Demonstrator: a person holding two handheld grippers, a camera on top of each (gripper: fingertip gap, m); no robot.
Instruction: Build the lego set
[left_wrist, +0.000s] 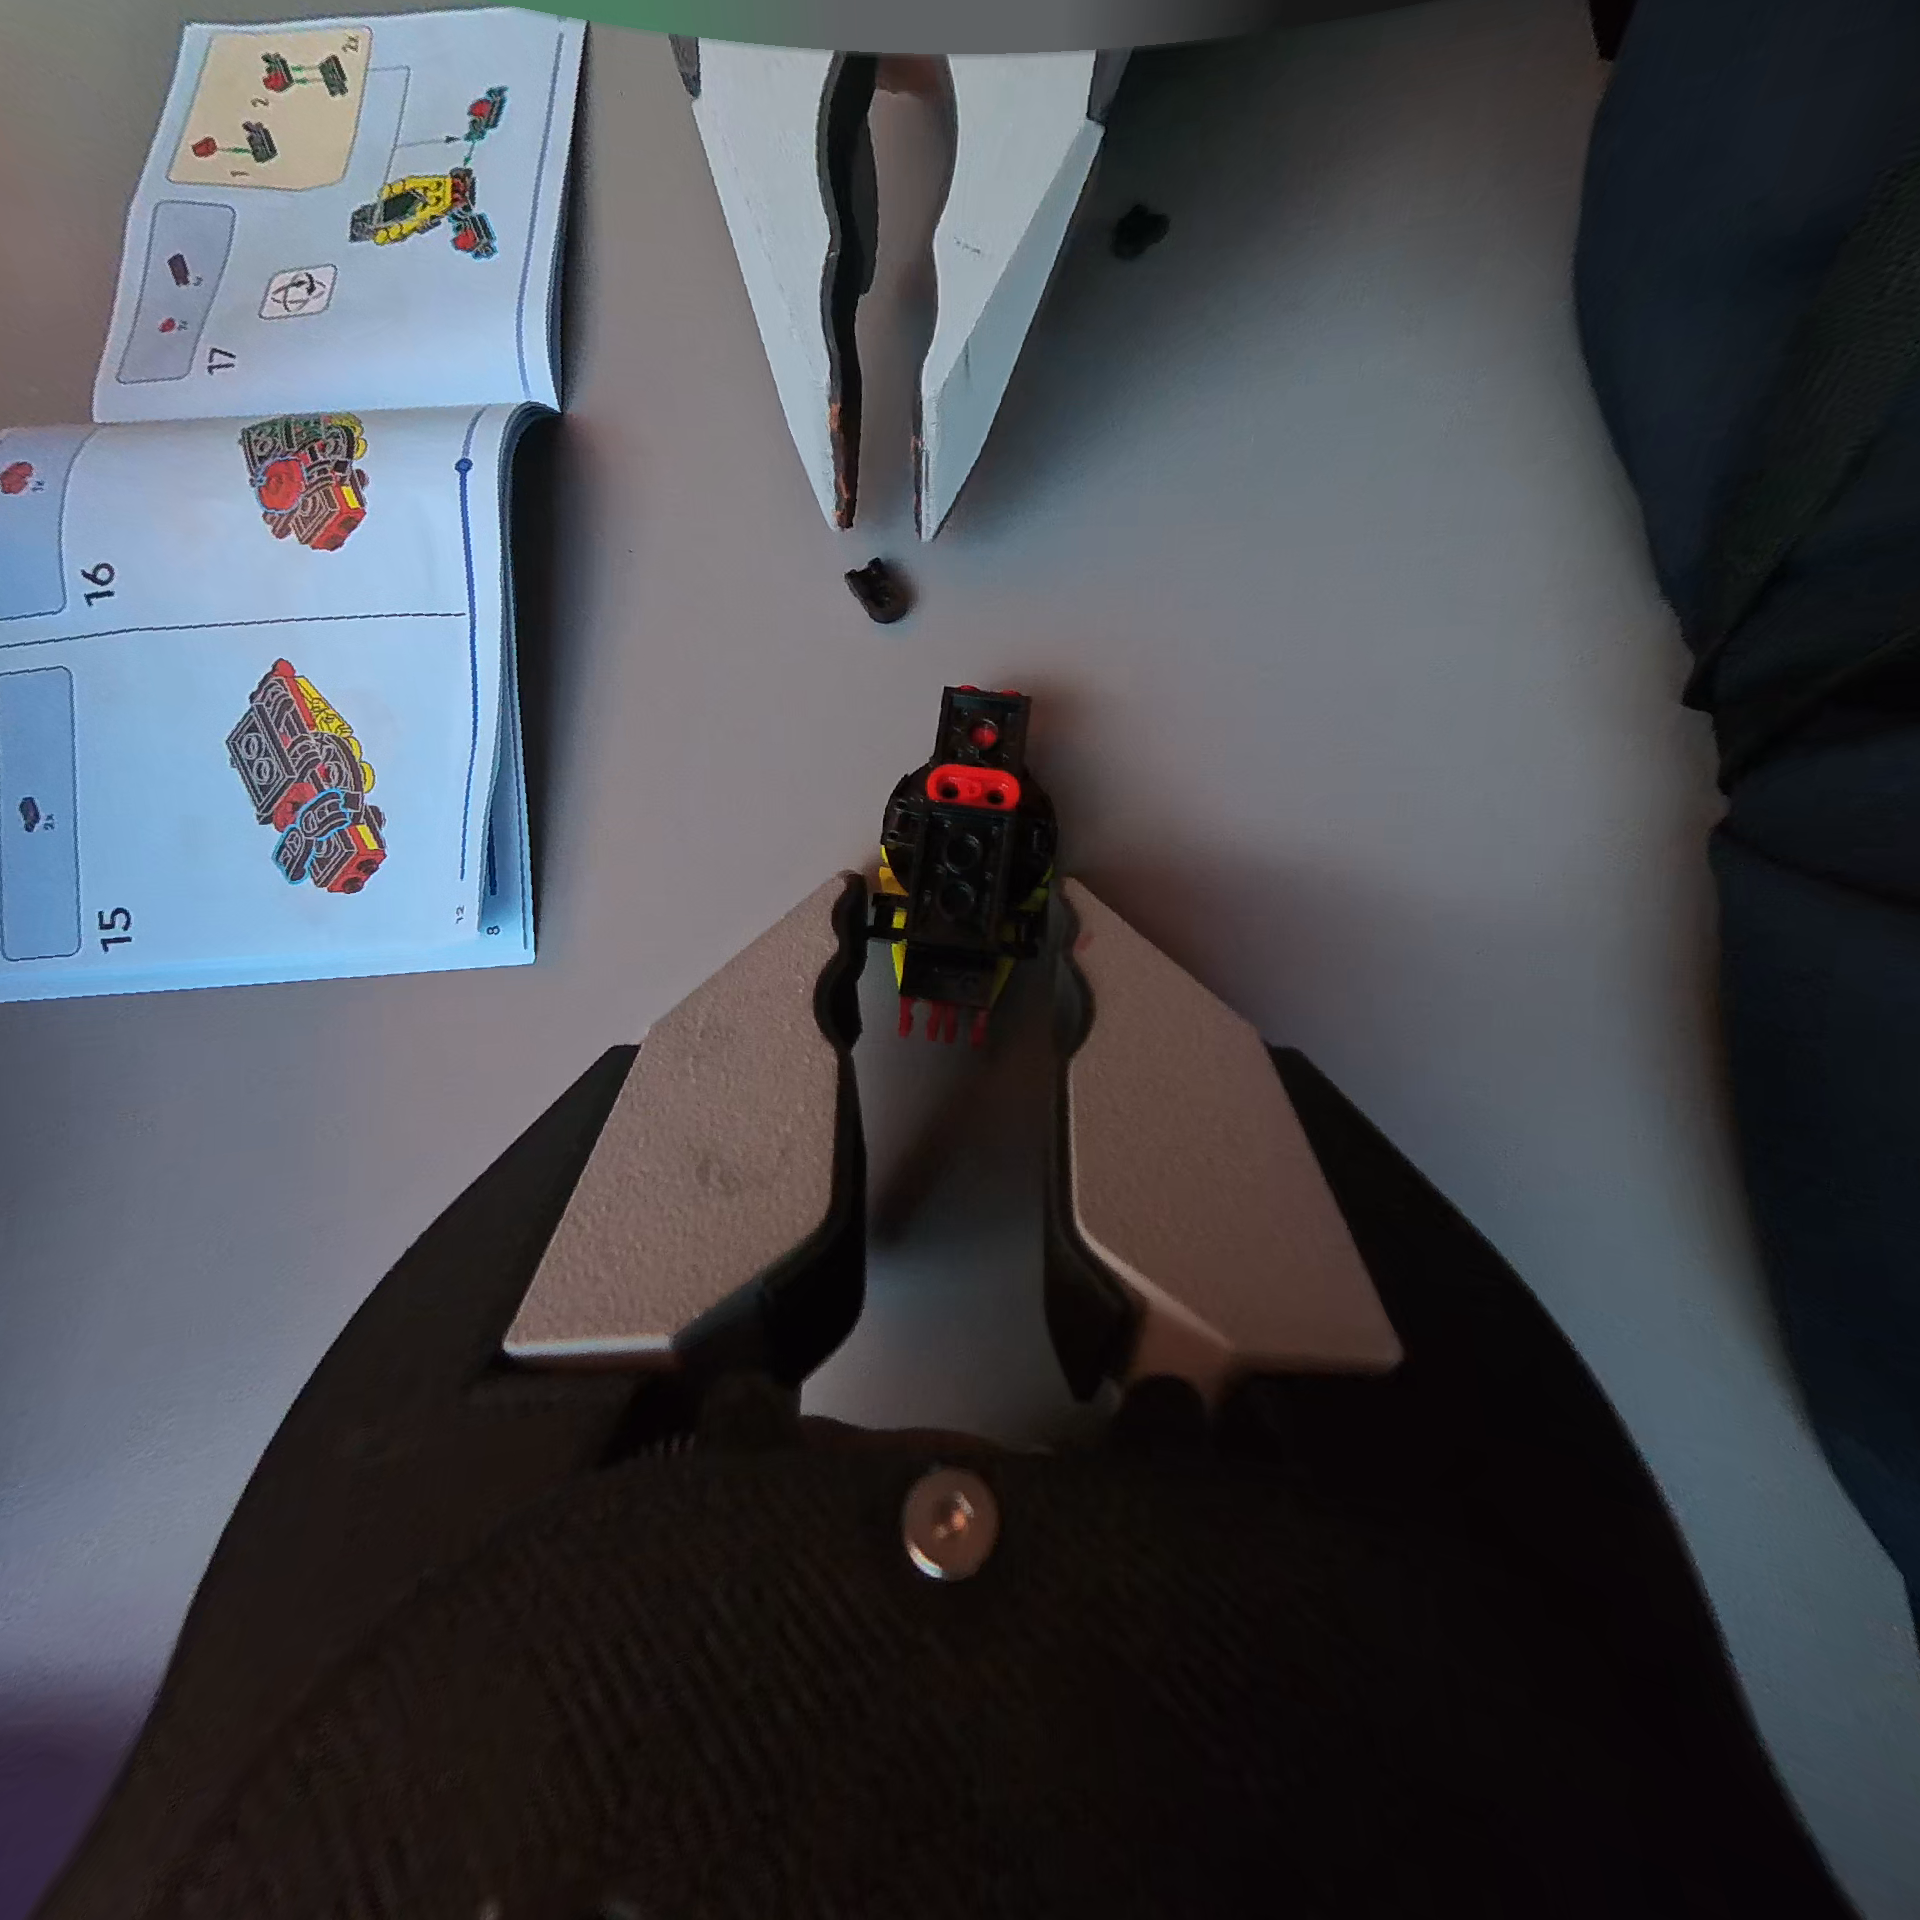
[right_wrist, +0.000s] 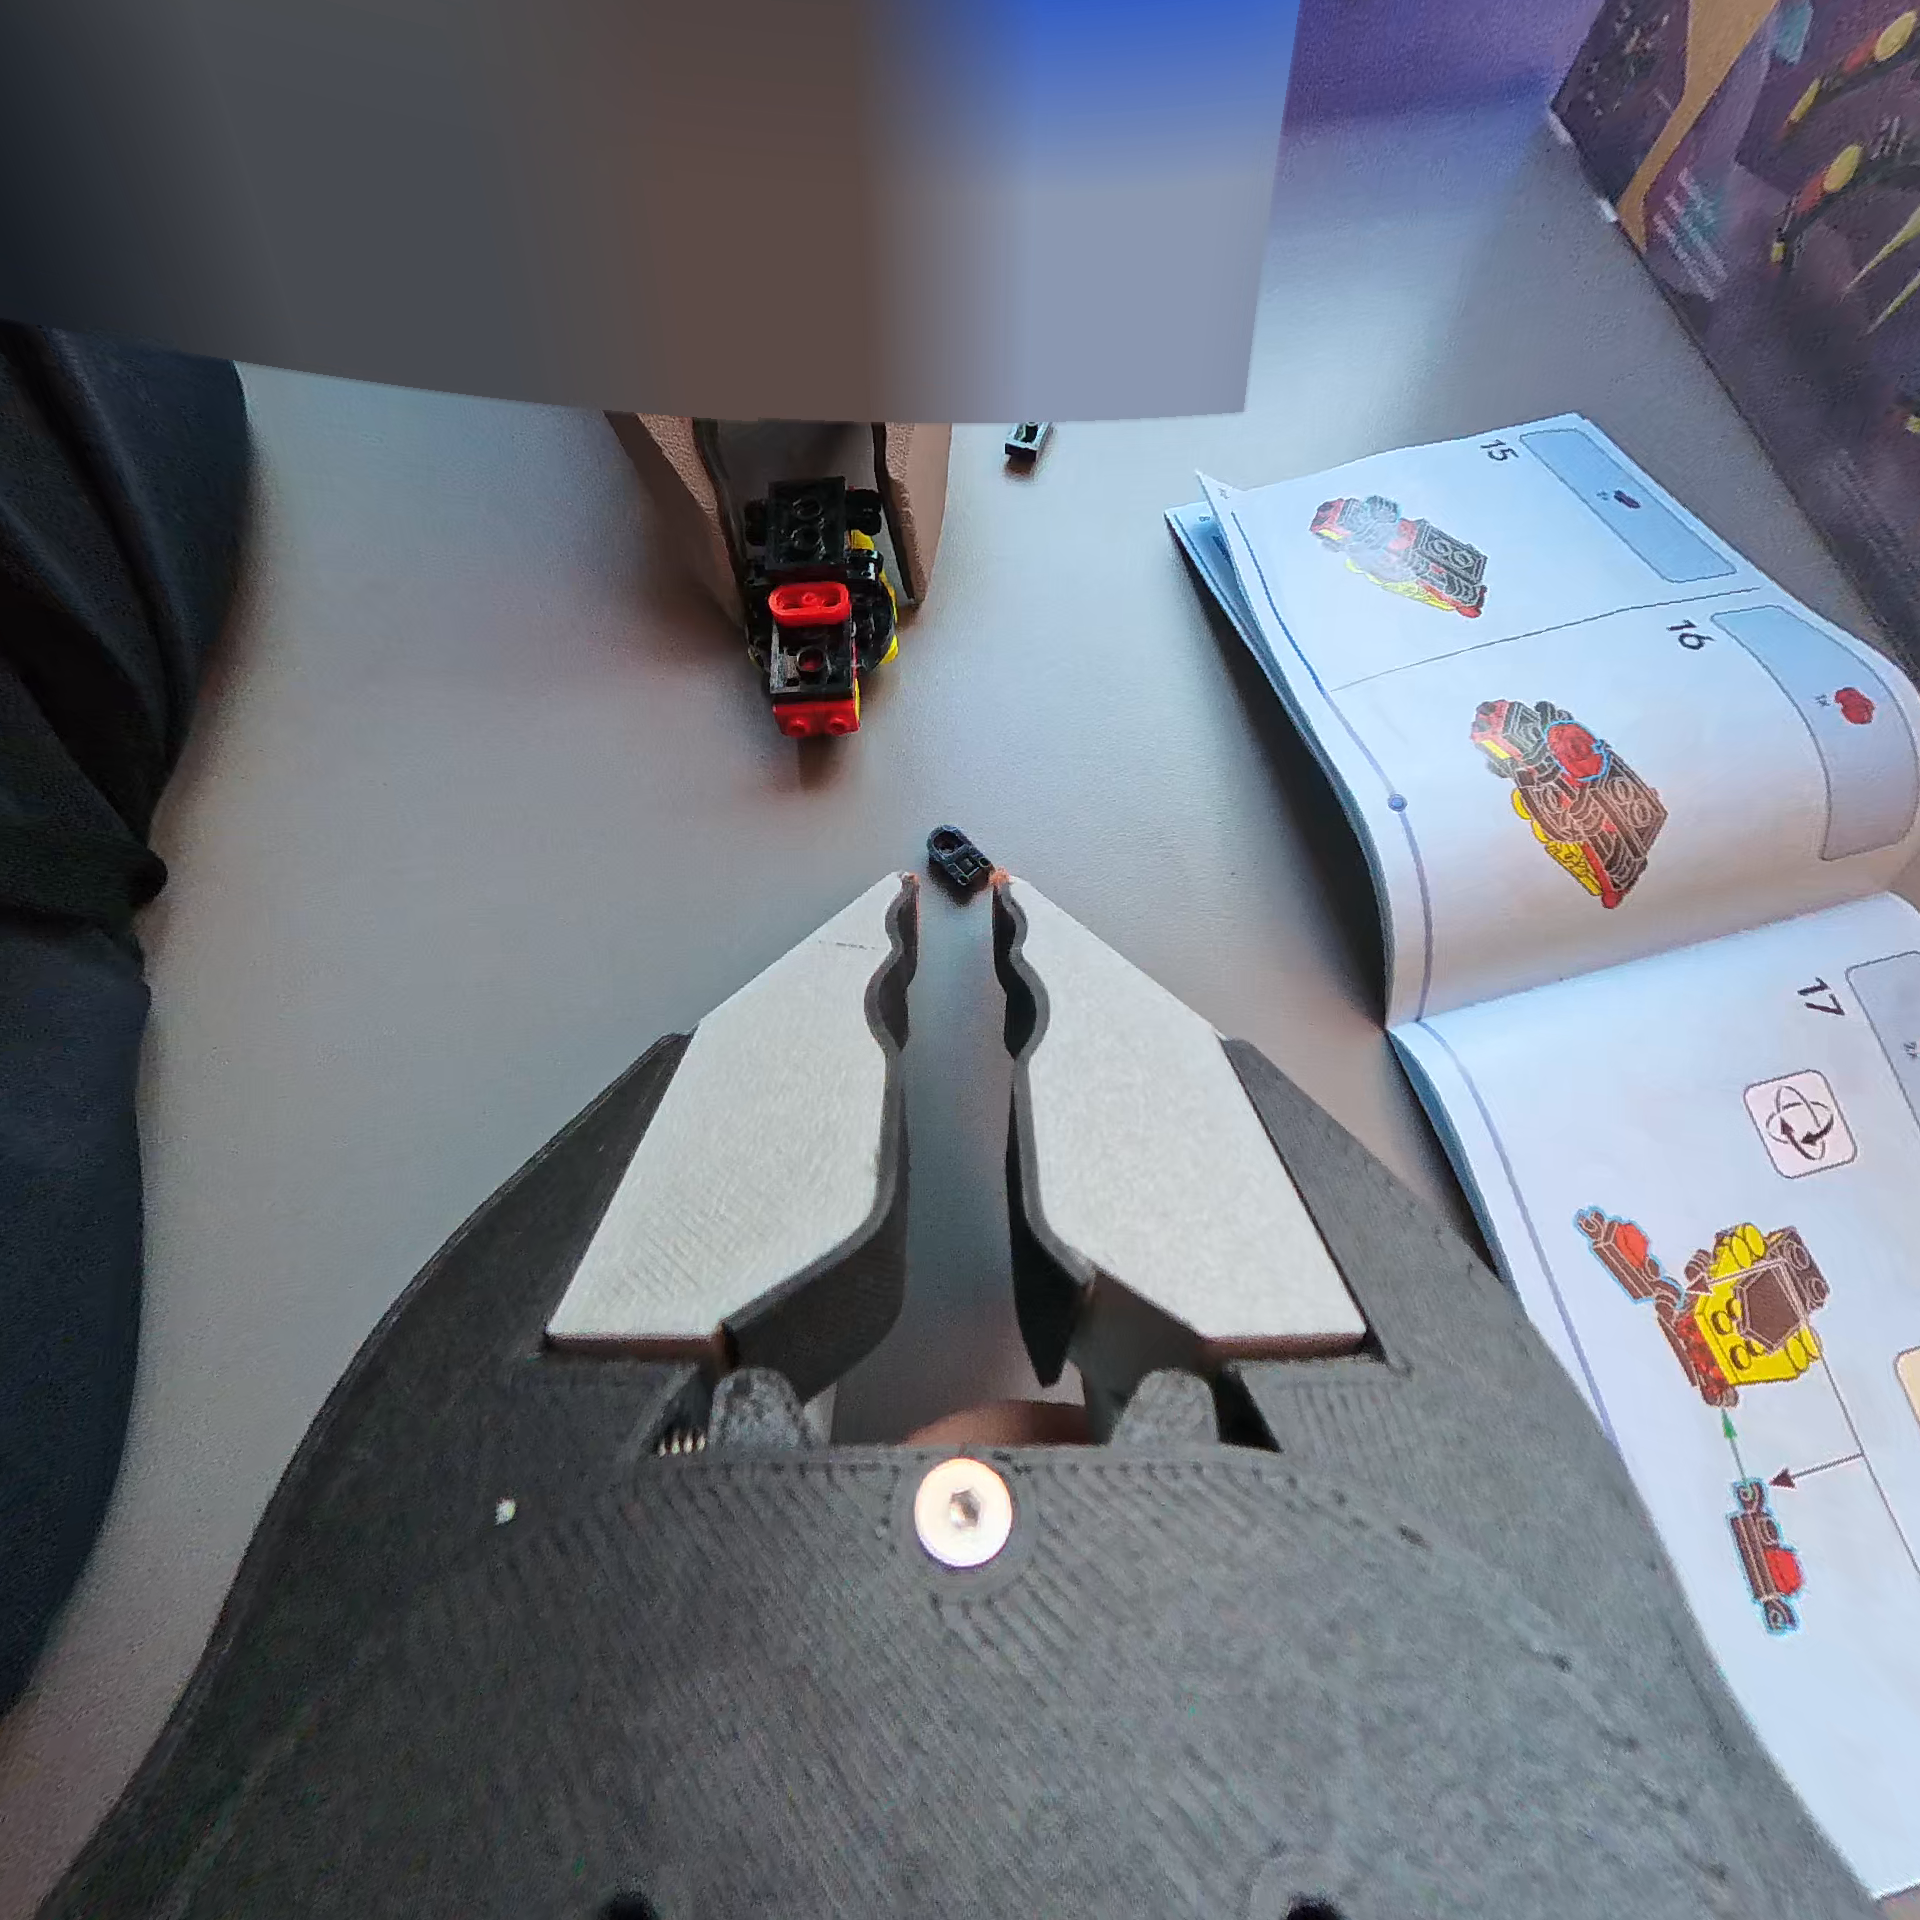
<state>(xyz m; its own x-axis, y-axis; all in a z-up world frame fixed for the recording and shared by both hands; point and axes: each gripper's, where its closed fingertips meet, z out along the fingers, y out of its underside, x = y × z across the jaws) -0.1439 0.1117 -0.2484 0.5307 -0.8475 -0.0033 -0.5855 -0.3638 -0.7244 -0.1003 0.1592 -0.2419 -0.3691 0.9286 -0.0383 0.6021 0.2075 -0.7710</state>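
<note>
My left gripper (left_wrist: 958, 896) is shut on the partly built lego model (left_wrist: 961, 831), black with yellow sides and red parts, and holds it at the grey table. The model also shows in the right wrist view (right_wrist: 816, 613), between the left gripper's fingers (right_wrist: 920, 499). My right gripper (right_wrist: 953, 883) is slightly open and empty, its tips just behind a small black lego piece (right_wrist: 956, 854) lying on the table. In the left wrist view this piece (left_wrist: 881, 590) lies between the right gripper (left_wrist: 883, 525) and the model.
An open instruction booklet (left_wrist: 312, 675) lies left of the model, and at the right in the right wrist view (right_wrist: 1558, 779). A second small black piece (left_wrist: 1138, 231) lies farther off. The set's box (right_wrist: 1766, 208) is at the far right. Dark blue cloth (left_wrist: 1787, 520) borders the table. My hands' fingertips stand some 7 cm from each other.
</note>
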